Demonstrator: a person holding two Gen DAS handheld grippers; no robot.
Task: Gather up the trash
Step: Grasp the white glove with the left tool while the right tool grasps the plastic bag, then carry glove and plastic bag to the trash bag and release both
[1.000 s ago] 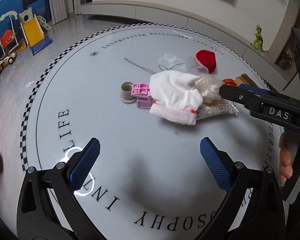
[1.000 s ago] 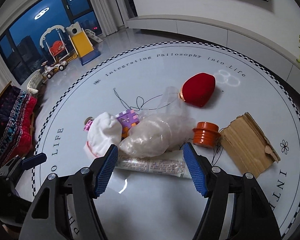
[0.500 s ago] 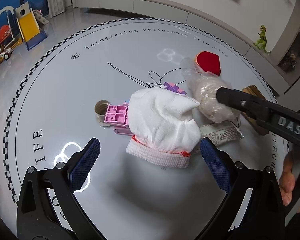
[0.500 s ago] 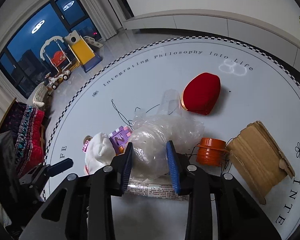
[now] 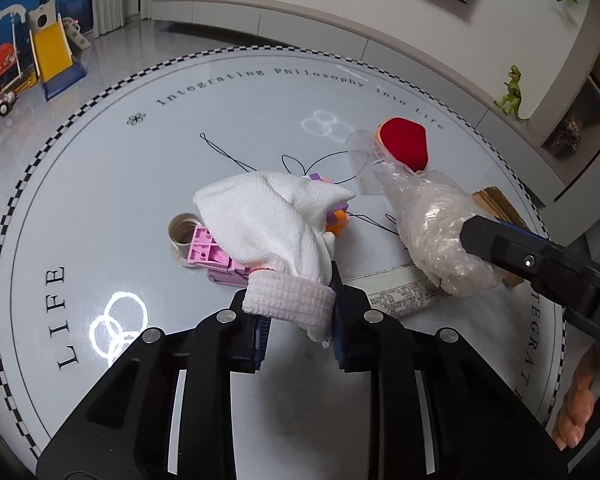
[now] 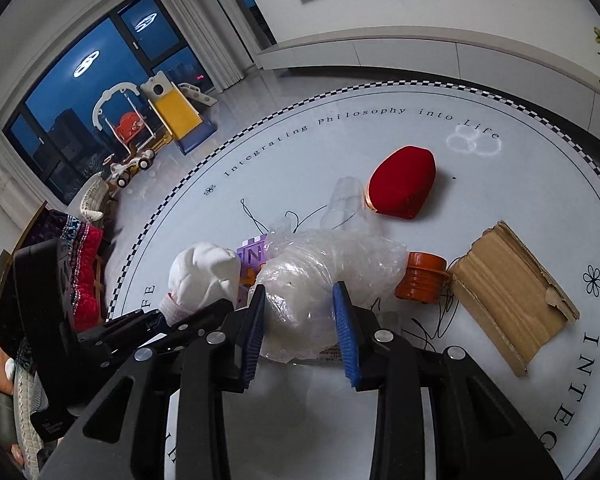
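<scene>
From the left wrist view, the left tool (image 5: 298, 330) is pinching the ribbed cuff of a white knitted cotton glove (image 5: 272, 224), its blue pads pressed against the cuff from both sides. The glove's body drapes over a cluster of pink plastic building blocks (image 5: 210, 254) on the round white table with a checkered rim and printed lettering (image 5: 100, 184). A small beige roll of tape (image 5: 182, 232) stands just beside the blocks on their left. To the right, a crumpled clear plastic bag (image 5: 440, 224) sits in the black fingers of the right tool (image 5: 470, 232), with a flattened printed tube (image 5: 400, 290) lying on the table beneath it. A red velvet heart-shaped box (image 5: 404, 144) lies farther back, touching a clear bit of plastic. Thin black thread (image 5: 228, 156) loops across the table. A person's fingers (image 5: 578, 408) show at the right edge.

From the right wrist view, the right tool (image 6: 300, 320) is clamped on the plastic bag (image 6: 320, 276), blue pads pressed into the crinkled film. The glove (image 6: 204, 276) is to the left, held by the left tool (image 6: 156, 316). A purple lettered block (image 6: 254, 256) peeks out between glove and bag. An orange ribbed plastic cap (image 6: 420, 282) sits just right of the bag, beside a torn piece of brown corrugated cardboard (image 6: 508, 296). The red box (image 6: 402, 184) lies beyond.
</scene>
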